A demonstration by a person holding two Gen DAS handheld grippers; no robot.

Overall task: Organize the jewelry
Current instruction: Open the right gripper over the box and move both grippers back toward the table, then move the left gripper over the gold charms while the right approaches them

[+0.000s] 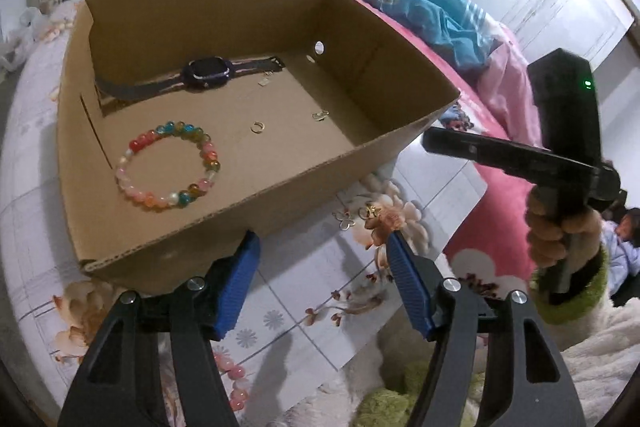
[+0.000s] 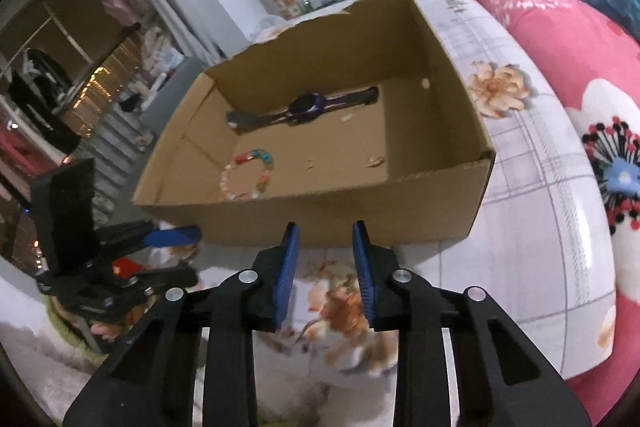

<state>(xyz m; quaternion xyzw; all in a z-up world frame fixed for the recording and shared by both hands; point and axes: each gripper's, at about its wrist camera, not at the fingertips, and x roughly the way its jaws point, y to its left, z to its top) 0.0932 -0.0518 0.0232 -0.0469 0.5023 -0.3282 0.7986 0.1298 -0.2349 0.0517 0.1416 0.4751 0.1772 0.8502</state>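
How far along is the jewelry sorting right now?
Done: the dark wristwatch, the multicoloured bead bracelet and a few small gold pieces lie inside the brown cardboard box. In hand: nothing; left gripper and right gripper are both open and empty. Left: a silver butterfly charm and a small gold piece on the floral sheet beside the box.

left gripper [image 1: 322, 241]: black frame, ribbed blue pads, silver screws | right gripper [image 2: 325, 233]: same | right sleeve [image 1: 576, 291]: fuzzy green cuff

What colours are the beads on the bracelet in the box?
Red, pink, orange, white and blue-green beads on the bracelet; clearest in the left wrist view.
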